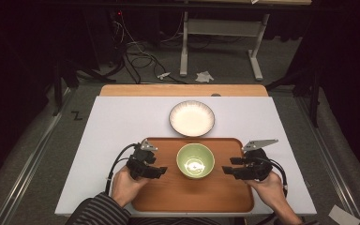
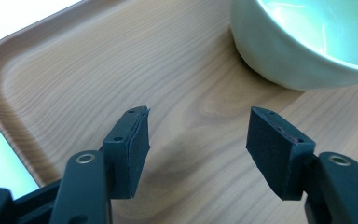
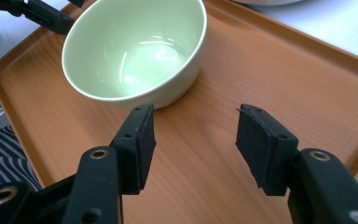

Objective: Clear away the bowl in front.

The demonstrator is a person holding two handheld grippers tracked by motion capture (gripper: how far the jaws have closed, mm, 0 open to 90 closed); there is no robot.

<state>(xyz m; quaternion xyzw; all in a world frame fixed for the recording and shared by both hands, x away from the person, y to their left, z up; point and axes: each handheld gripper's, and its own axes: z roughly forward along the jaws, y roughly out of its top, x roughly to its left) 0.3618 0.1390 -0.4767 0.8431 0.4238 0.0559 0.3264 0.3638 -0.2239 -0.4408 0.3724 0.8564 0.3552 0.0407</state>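
Green bowl [image 1: 195,161] sits mid-tray [image 1: 168,197] on the bench [image 1: 122,117], between your left tool [image 1: 161,171] and right tool [image 1: 226,169], both empty; come in level from each side. In the left gripper view, the jaws gape with nothing between, bowl [image 2: 303,42] ahead-right: swing toward its wall. In the right gripper view, the jaws stand half apart, bowl [image 3: 135,51] ahead-left: centre on the rim before closing.
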